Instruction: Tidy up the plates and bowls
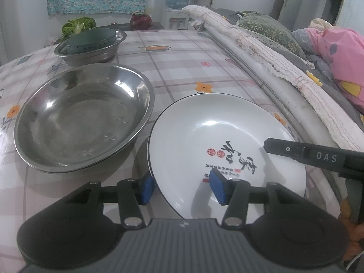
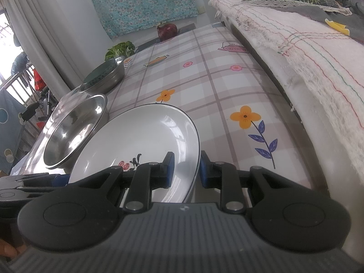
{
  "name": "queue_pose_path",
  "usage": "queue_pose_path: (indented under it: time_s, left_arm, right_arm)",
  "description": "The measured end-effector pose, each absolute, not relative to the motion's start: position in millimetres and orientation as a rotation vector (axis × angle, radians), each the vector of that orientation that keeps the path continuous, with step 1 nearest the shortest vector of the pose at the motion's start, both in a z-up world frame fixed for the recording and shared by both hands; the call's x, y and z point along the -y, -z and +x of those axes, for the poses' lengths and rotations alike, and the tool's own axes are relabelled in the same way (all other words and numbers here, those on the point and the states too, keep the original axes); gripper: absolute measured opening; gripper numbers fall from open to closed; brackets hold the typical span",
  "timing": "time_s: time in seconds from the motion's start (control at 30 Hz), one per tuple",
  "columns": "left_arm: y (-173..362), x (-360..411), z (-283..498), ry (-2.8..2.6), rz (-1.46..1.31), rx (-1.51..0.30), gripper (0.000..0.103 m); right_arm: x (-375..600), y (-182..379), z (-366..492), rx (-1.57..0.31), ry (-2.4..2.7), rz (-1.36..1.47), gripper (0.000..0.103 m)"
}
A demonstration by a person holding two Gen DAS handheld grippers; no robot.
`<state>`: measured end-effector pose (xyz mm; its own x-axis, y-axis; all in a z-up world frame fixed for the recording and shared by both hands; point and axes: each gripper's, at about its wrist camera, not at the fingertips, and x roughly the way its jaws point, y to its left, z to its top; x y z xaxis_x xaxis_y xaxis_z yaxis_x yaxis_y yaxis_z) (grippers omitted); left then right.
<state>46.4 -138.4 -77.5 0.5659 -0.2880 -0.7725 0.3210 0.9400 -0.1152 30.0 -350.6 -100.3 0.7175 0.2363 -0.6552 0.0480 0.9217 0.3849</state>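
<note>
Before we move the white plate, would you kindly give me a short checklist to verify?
1. Left tool straddles the white plate rim: ok.
2. Left tool closed on the rim: not ok, pads wide apart.
3. Right tool straddles the opposite rim: ok.
4. Right tool clamped: cannot tell.
5. Near steel basin empty: ok.
6. Plate apart from basin: ok.
</note>
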Motion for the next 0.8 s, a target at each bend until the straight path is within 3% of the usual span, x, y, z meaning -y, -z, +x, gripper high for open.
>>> queue_pose_path:
  time_s: [0.37,0.53,0.8]
  left_arm:
    - [75.4,135.4,38.8,0.382,0.037,-0.908,0.048]
    - [76.0,133.1,40.0,0.375,0.050,-0.896,0.040]
    - [76.1,135.6,42.1,0.363,0.082,-0.872,0.039]
  right_arm:
    - [351.4,98.3,33.8,-0.759,-0.107,0.370,0.023]
    - [350.7,98.7,32.1,-0.760,-0.107,0.358,0.022]
    - [343.4,98.2,22.9,-0.753,-0.096,0.301,0.022]
